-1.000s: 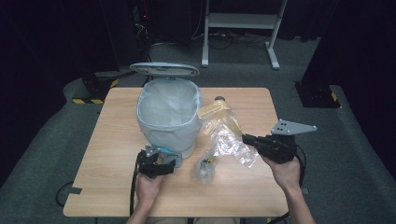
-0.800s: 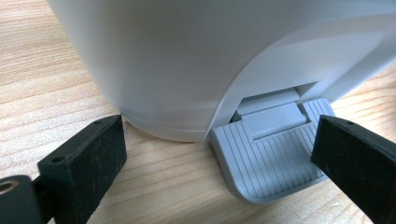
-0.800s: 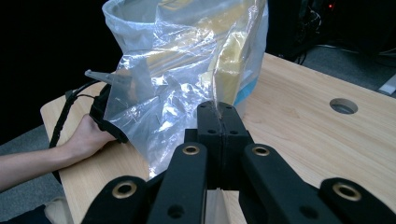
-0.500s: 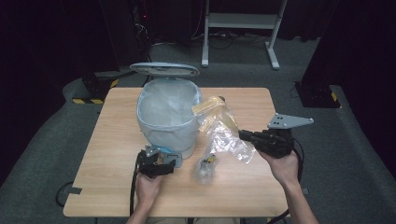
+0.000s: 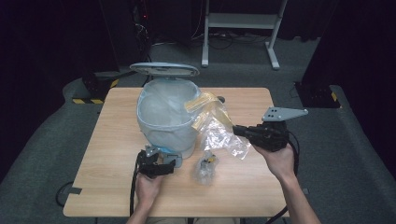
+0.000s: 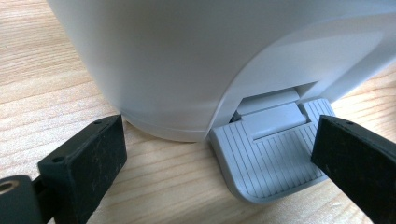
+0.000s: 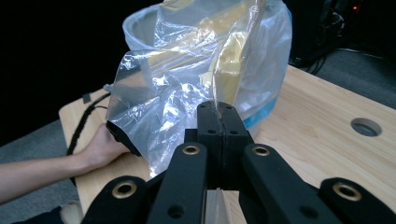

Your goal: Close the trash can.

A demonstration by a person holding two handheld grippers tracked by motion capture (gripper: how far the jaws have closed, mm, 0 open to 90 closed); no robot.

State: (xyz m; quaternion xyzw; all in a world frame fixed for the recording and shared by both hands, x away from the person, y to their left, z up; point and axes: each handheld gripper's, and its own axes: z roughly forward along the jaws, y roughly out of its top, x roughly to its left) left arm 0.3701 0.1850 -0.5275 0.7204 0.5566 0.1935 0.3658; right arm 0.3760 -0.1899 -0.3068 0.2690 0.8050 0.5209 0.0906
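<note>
A pale blue pedal bin lined with a clear bag stands mid-table, its lid raised. My left gripper rests on the table at the bin's foot. Its jaws are open, with the grey ribbed pedal between them, nearer the right jaw. My right gripper is held above the table to the right of the bin. It is shut on a crinkled clear plastic bag with yellow in it, which hangs against the bin's rim.
A small crumpled clear wrapper lies on the wooden table between my hands. The tabletop has a round hole at the far right. Dark floor, cables and a white stand lie behind the table.
My right gripper has risen a little and moved left toward the bin, carrying the clear bag with it. The left gripper has stayed at the pedal.
</note>
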